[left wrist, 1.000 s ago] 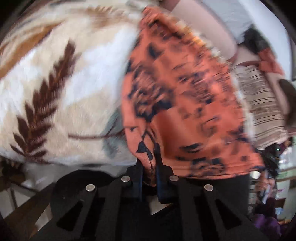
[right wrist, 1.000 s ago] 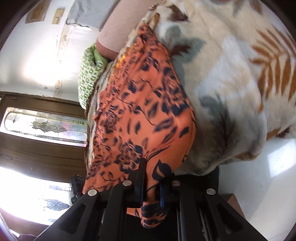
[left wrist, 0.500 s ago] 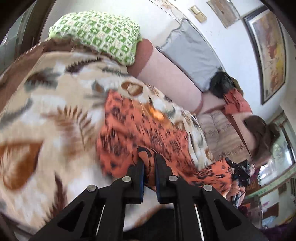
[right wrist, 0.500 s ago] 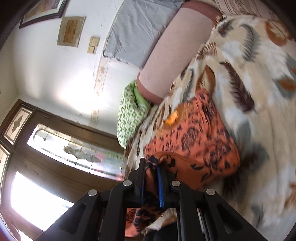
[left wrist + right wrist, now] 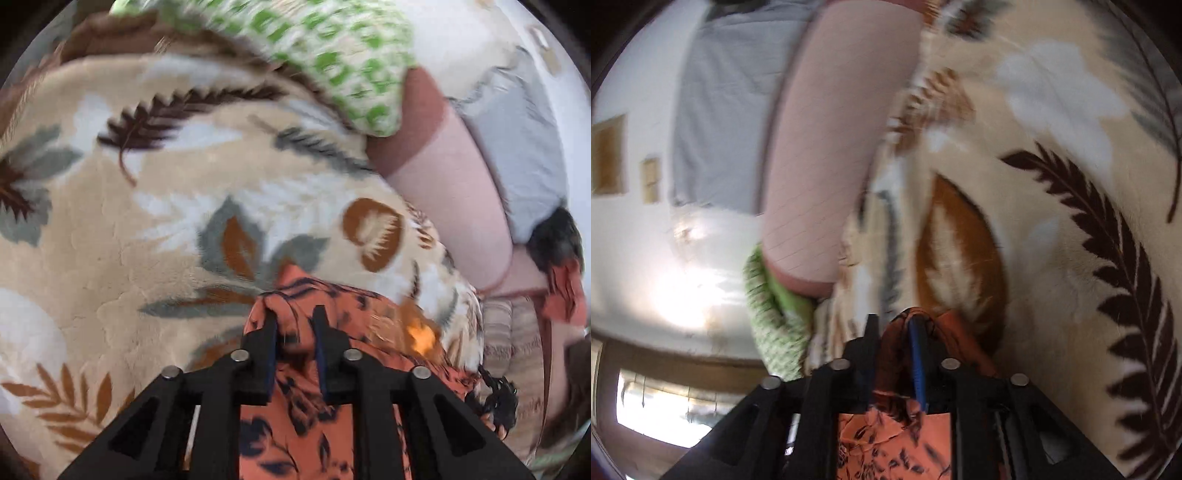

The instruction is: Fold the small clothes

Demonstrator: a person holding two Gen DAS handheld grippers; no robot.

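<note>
An orange garment with a dark floral print lies on a beige leaf-patterned blanket. My left gripper is shut on a bunched edge of the garment, low over the blanket, and the cloth trails back under the gripper. My right gripper is shut on another bunched edge of the same garment, which hangs down below its fingers close to the blanket. Most of the garment is hidden in the right wrist view.
A green patterned pillow lies at the head of the bed, and it also shows in the right wrist view. A pink bolster and a grey pillow lie along the wall. Dark and red clothes sit at the right.
Both grippers have carried their held edges forward over the blanket toward the pillows. The garment has gone from spread out and hanging to doubled over itself behind the grippers.
</note>
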